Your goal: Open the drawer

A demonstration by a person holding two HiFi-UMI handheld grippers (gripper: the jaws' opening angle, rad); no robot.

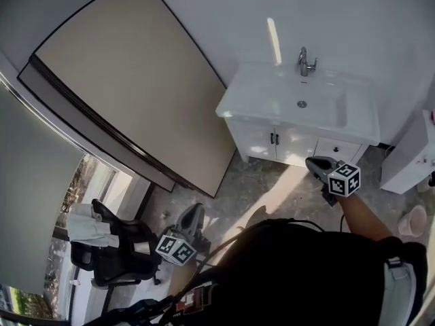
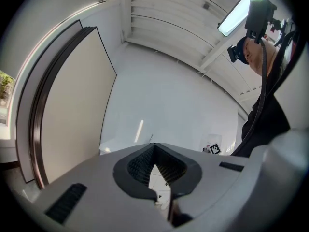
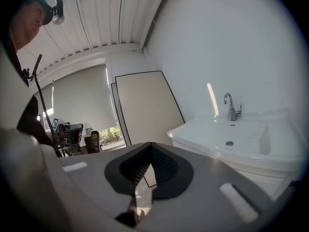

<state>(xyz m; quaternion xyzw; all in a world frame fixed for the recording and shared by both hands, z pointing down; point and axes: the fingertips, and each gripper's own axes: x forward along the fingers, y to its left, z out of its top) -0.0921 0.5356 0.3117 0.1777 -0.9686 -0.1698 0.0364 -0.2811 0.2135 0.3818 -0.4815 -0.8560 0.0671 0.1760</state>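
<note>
A white vanity (image 1: 239, 109) with a basin and a chrome tap (image 1: 305, 62) stands against the far wall. Its small drawer (image 1: 346, 152) has a dark knob (image 1: 335, 149) and sits right of two cabinet doors (image 1: 255, 140). My right gripper (image 1: 314, 161) is shut and empty. It points at the vanity front, just below and left of the drawer, apart from it. In the right gripper view the right gripper (image 3: 151, 144) faces the basin (image 3: 231, 138). My left gripper (image 1: 198, 210) hangs lower left, far from the vanity. The left gripper (image 2: 154, 144) is shut on nothing.
A large beige panel (image 1: 129, 80) leans along the left wall. A black office chair (image 1: 112, 253) with a pale cloth on it stands by the window at lower left. A white unit (image 1: 411, 156) and a pink bin (image 1: 413, 221) stand right of the vanity.
</note>
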